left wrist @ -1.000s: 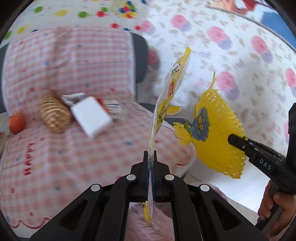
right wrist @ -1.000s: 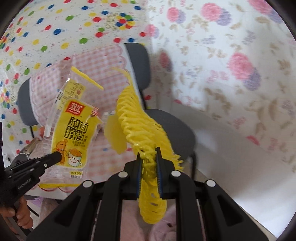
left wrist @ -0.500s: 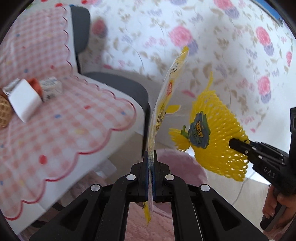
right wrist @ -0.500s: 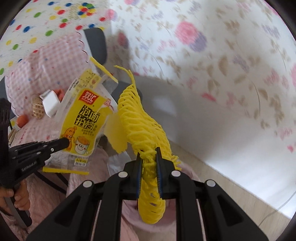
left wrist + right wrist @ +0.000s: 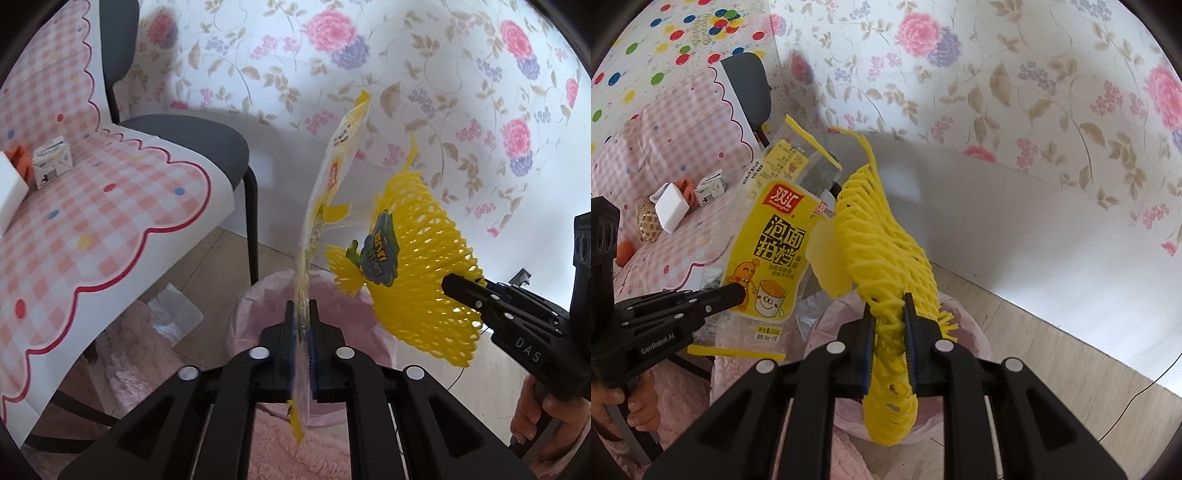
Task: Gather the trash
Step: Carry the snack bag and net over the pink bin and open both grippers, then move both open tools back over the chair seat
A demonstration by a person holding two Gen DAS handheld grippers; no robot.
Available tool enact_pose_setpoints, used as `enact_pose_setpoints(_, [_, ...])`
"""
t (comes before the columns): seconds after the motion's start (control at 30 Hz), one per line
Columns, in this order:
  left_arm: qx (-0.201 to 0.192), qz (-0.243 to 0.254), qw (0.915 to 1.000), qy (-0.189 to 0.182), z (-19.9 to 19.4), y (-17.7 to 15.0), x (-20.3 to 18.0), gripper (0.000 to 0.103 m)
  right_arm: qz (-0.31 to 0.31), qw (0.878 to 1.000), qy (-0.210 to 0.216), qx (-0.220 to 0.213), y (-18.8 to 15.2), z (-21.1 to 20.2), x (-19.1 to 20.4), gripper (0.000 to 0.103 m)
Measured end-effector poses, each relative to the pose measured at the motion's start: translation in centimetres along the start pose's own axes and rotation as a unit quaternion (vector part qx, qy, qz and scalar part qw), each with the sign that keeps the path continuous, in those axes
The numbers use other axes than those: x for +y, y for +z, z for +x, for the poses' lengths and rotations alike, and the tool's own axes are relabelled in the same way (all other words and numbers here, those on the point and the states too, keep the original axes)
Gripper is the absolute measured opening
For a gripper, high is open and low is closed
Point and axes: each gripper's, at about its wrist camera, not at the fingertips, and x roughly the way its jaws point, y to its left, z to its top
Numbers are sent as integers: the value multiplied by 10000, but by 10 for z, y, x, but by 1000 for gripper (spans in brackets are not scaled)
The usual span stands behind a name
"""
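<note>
A yellow noodle wrapper (image 5: 328,177) stands edge-on between the jaws of my left gripper (image 5: 302,314). Those jaws are opening, and a thin gap shows on each side of the film. In the right wrist view the wrapper (image 5: 772,251) shows its printed face, with the left gripper (image 5: 738,293) at its lower edge. My right gripper (image 5: 889,306) is shut on a yellow foam fruit net (image 5: 882,240). From the left wrist view the net (image 5: 417,258) hangs off the right gripper (image 5: 448,284). Both pieces hover over a bin lined with a pink bag (image 5: 258,306).
A dark chair draped with a pink checked cloth (image 5: 92,221) stands left of the bin and carries a small carton (image 5: 51,166) and a white box (image 5: 11,188). Crumpled paper (image 5: 173,314) lies on the floor beneath. The floral wall is close behind. A fluffy pink rug (image 5: 295,454) lies underfoot.
Both grippers swung right and down from the chair seat to above the pink-lined bin. The left jaws have parted slightly around the wrapper. The right grip on the net is unchanged.
</note>
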Motion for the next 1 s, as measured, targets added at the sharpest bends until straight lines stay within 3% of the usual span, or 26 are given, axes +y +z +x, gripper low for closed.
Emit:
enact_pose_setpoints(0.03, [45, -9, 10000, -43, 3, 1, -1, 15, 13, 10000, 21, 33, 0, 2, -1, 17])
enact_pose_setpoints(0.1, [124, -37, 9999, -91, 8, 1, -2, 44, 41, 9999, 18, 115, -1, 8, -3, 25])
enact_pose_setpoints(0.17, [88, -56, 9999, -72, 10, 2, -2, 52, 107, 9998, 89, 168, -3, 12, -7, 34])
enact_pose_setpoints(0.27, [37, -123, 9999, 17, 7, 3, 1, 52, 73, 9998, 61, 183, -3, 13, -8, 44])
enact_pose_setpoints(0.67, [-710, -399, 9926, 902, -59, 18, 29, 53, -102, 9984, 134, -547, 30, -22, -2, 44])
enact_pose_setpoints(0.77, [-856, -452, 9898, 1044, -76, 19, 35, 56, -237, 9969, 358, -653, 36, -27, 10, 45])
enact_pose_setpoints(0.83, [-931, -485, 9880, 1130, -87, 18, 38, 58, -367, 9953, 553, -711, 40, -31, 20, 51])
enact_pose_setpoints(1.0, [-1101, -706, 9798, 1515, -118, 13, 55, 72, -856, 9866, 1144, -791, 55, -31, 63, 55])
